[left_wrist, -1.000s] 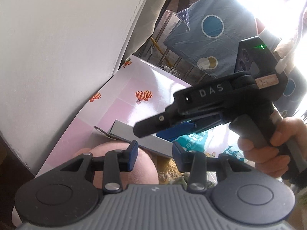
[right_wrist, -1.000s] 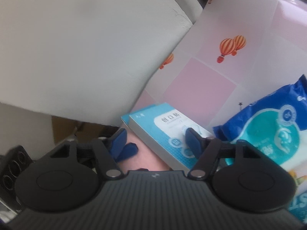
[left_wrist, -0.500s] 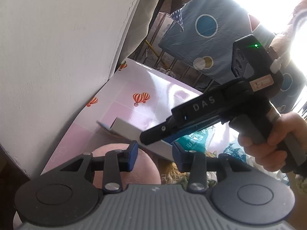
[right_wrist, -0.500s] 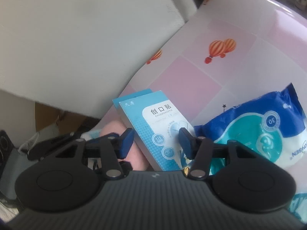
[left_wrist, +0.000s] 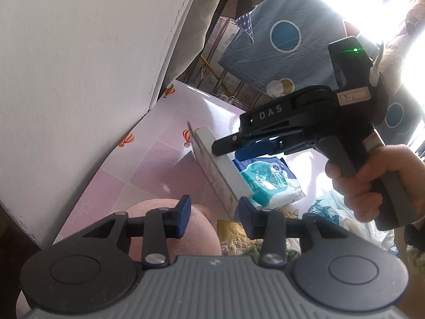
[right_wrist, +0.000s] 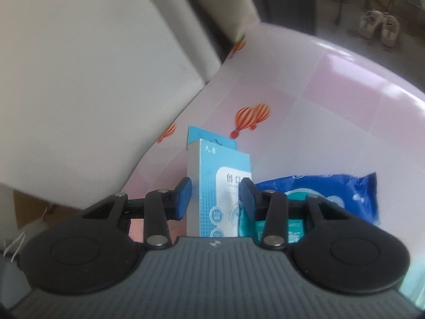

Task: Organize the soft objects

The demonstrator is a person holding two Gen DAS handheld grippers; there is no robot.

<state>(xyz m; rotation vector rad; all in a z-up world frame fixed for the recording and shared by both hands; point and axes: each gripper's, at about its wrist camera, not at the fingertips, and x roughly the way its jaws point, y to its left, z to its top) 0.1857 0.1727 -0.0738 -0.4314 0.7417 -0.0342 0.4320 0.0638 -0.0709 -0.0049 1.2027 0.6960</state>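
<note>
Right gripper (right_wrist: 214, 195) clamped across a pale blue plaster box (right_wrist: 218, 186), blue pads pressed to its two sides, box held upright and tilted with its hang-tab end pointing away. Seen from the left wrist view as well: right gripper (left_wrist: 240, 146) gripped in a bare hand (left_wrist: 372, 180), green light lit on its top, box (left_wrist: 220, 170) raised at a slant off the surface. Just behind and to the right of the box, a blue and teal wet-wipe pack (right_wrist: 326, 194) lying flat.

Left gripper (left_wrist: 212, 214) parted to a middling gap, nothing between the pads, hovering above a rounded pink soft object (left_wrist: 164, 228) near the surface's close edge. Beside that, a yellow printed packet (left_wrist: 233, 236) and crinkled clear plastic bags (left_wrist: 342, 215), contents too unclear to name.

Underneath everything, a glossy table cover (right_wrist: 318, 101) in pink and white squares, printed with orange striped hot-air balloons (right_wrist: 251, 117) and faint stars, bright glare along its far rim. Along the left, a plain white wall (left_wrist: 79, 66) ending in a corner. Farther off, a blue cloth with round spots (left_wrist: 279, 47) hanging against strong backlight, a railing below it, and a pair of pale shoes (right_wrist: 379, 28) on the floor beyond the table.
</note>
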